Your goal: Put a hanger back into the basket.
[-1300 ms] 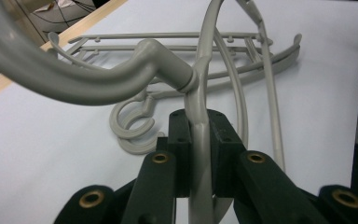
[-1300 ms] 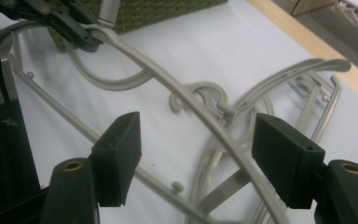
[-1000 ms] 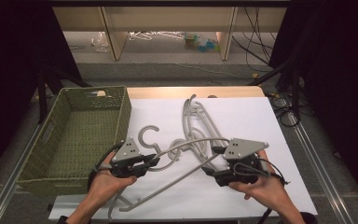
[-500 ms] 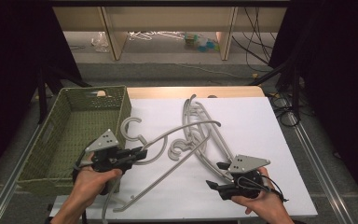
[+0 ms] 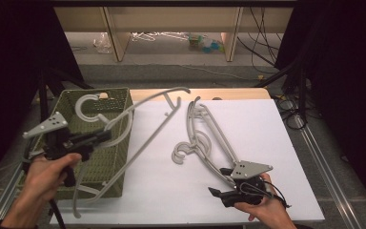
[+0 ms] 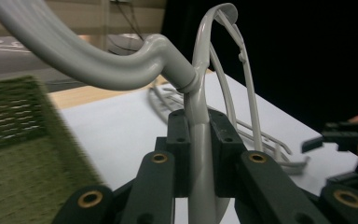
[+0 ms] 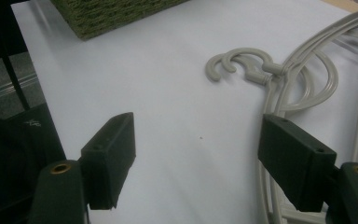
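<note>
One grey plastic hanger [image 5: 138,129] hangs in the air, tilted, its hook over the green woven basket [image 5: 116,95] and its long bar sloping down past the basket's near corner. The left tool [image 5: 97,138] is clamped tight on it just below the hook, the stem running up between the jaws in the left gripper view [image 6: 198,140]. More grey hangers [image 5: 205,138] lie stacked on the white sheet covering the bench [image 5: 267,124]; two hooks show side by side [image 7: 237,63], so at least two, though the exact count cannot be told. The right tool [image 5: 221,193] rests low at the near end of that stack, jaws wide and just opened further, with nothing between them but bare sheet; one jaw sits just beside the stack's bars. One basket stands at the bench's left edge. No writing can be read anywhere.
</note>
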`<action>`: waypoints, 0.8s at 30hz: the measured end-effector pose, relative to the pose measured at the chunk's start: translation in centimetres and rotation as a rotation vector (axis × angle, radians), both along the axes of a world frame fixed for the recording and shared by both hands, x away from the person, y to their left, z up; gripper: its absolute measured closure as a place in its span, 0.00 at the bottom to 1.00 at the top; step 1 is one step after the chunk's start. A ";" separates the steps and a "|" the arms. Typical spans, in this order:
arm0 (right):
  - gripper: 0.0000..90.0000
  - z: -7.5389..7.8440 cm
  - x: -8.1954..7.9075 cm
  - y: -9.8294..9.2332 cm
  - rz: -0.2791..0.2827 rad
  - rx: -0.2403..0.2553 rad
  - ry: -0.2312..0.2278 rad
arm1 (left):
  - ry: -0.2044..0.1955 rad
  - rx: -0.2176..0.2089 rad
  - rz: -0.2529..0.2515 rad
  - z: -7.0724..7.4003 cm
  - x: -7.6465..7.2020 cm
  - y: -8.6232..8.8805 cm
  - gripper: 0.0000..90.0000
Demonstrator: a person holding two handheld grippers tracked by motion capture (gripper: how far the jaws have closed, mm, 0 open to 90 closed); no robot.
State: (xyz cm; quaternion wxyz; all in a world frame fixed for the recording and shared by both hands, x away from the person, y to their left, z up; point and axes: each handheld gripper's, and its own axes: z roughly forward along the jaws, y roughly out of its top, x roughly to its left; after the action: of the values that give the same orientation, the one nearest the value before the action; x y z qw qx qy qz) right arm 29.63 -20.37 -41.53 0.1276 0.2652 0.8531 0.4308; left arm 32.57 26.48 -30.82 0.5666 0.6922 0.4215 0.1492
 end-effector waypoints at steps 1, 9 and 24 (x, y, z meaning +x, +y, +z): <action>0.29 0.0 0.0 0.0 -0.008 0.002 0.006 | -0.001 0.004 0.018 0.1 0.2 0.6 0.89; 0.27 -0.1 0.3 -0.1 -0.022 0.009 0.006 | 0.010 0.041 0.161 0.4 2.7 5.1 0.89; 0.27 -0.6 0.5 0.0 -0.023 -0.002 0.039 | 0.070 0.189 0.250 -0.1 6.3 11.0 0.89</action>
State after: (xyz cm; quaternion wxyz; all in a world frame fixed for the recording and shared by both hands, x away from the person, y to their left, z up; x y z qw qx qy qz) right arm 30.11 -20.35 -42.10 0.1163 0.2834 0.8528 0.4230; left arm 38.85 37.44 -30.90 0.4610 0.6892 0.5079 0.2333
